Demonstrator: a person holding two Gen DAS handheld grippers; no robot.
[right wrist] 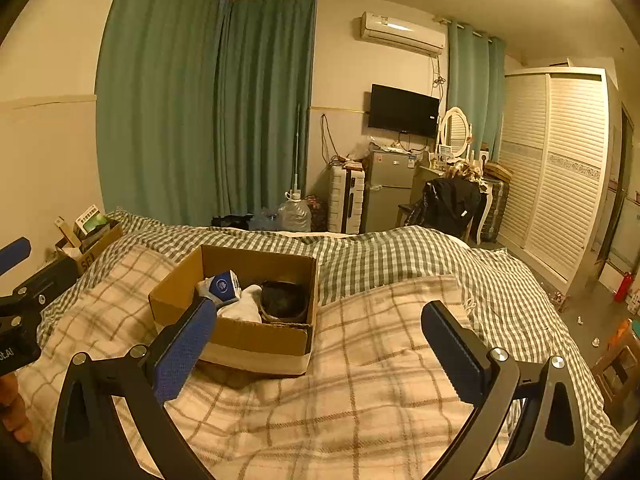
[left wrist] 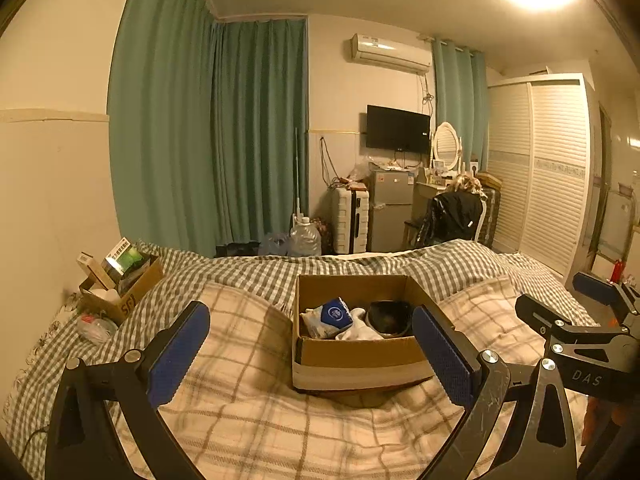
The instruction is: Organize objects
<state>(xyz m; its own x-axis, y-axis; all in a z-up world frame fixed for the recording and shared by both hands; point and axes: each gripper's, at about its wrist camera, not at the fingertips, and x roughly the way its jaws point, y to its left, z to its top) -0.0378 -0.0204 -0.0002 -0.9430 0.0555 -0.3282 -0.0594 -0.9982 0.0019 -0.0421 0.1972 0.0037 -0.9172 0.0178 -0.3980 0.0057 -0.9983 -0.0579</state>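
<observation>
A bedroom under warm ceiling light, seen from two cameras held low over a bed. An open brown cardboard box [left wrist: 356,356] sits near the middle of the bed on a beige and brown plaid blanket [left wrist: 240,420], which lies over a green and white checked duvet [left wrist: 260,272]. Inside the box are a blue and white soft packet [left wrist: 334,314], a white bundle of cloth, possibly socks [left wrist: 360,334], and a dark round bowl [left wrist: 390,316]; the dim light makes the bowl's contents hard to read. The left gripper [left wrist: 312,356] hovers in front of the box with its blue-padded fingers spread wide and nothing between them. The right gripper [right wrist: 320,348] hovers to the right of the box, also spread wide and empty. Judging by this, the sorting looks mostly done: three items are already boxed and no loose objects show on the blanket around it. A second cardboard box of packets and cartons [left wrist: 116,284] stands at the far left edge of the bed against the wall, well apart from the first, and may be what is left. The blanket is bare to the right of the box, giving open room; the box walls are the nearest edges, and the bed drops off toward a white louvred wardrobe [right wrist: 560,168].
</observation>
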